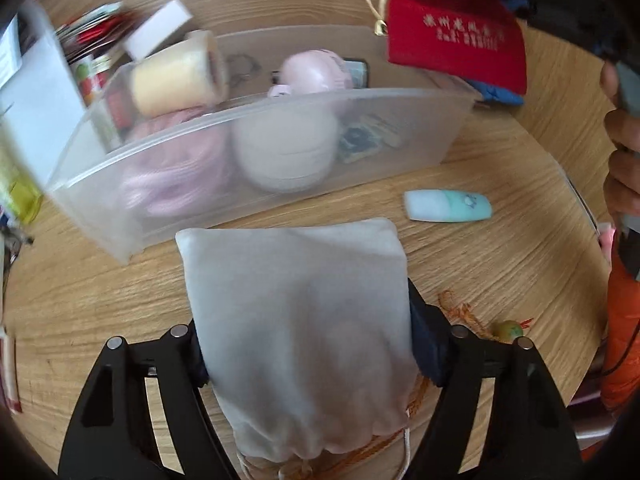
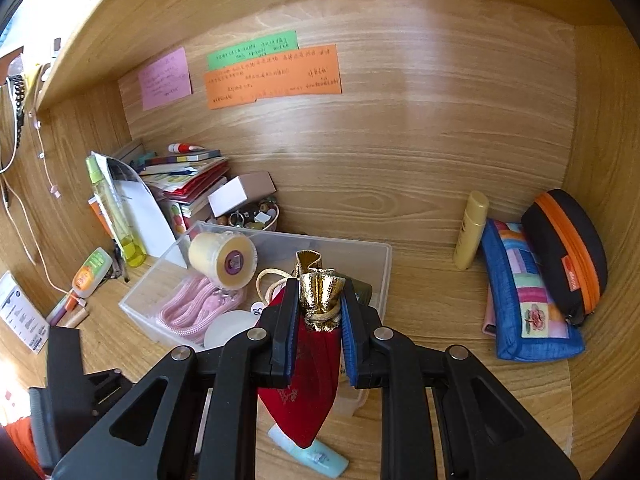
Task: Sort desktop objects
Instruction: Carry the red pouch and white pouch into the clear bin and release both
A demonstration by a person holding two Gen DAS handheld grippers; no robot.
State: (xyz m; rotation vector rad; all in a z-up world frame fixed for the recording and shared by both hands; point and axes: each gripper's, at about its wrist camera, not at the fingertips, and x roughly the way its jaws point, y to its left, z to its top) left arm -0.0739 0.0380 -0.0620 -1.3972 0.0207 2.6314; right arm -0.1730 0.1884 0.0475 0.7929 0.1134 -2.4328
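My left gripper (image 1: 304,344) is shut on a white drawstring pouch (image 1: 296,320) and holds it just in front of the clear plastic bin (image 1: 256,152). My right gripper (image 2: 318,312) is shut on the gold neck of a red drawstring pouch (image 2: 308,392), hanging above the bin's near right corner (image 2: 376,272). The red pouch (image 1: 456,36) also shows in the left wrist view, above the bin's far right end. The bin holds a cream tape roll (image 2: 222,258), a pink cord (image 2: 192,308), a white round case (image 1: 284,148) and a pink item (image 1: 308,74).
A pale green tube (image 1: 448,206) lies on the desk right of the bin. An orange tassel with a green bead (image 1: 508,330) lies beside the left gripper. A yellow bottle (image 2: 472,230), a blue patchwork pouch (image 2: 524,296) and a black-orange case (image 2: 564,256) stand at the right. Books and boxes (image 2: 188,180) are piled at the back left.
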